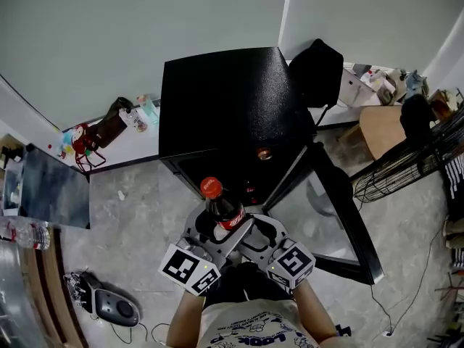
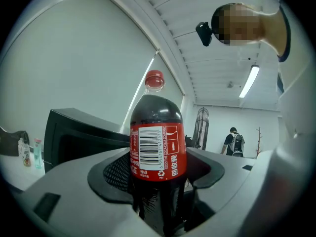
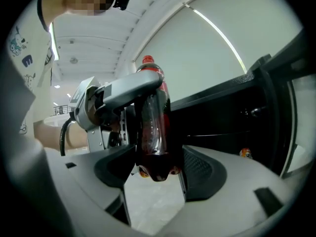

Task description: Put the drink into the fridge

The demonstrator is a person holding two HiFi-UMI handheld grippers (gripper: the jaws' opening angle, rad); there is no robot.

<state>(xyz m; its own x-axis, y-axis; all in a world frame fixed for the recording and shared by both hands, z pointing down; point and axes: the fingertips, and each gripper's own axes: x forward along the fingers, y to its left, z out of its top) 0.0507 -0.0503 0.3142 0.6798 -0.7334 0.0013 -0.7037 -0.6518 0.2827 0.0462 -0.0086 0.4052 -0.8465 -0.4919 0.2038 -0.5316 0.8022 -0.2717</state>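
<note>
Left claw [image 2: 158,184] around upright, cap-up bottle [image 2: 158,149]

Straight ahead of the cola bottle [image 1: 221,209], wide open: dark fridge [image 1: 225,100] mouth, unblocked at the front. Hemmed on the right by the swung-out door [image 1: 341,212]. Partly taken inside by a small reddish item [image 1: 263,153] on a shelf. Bare floor [image 1: 145,194] to the left of the fridge, free for passing.
</note>
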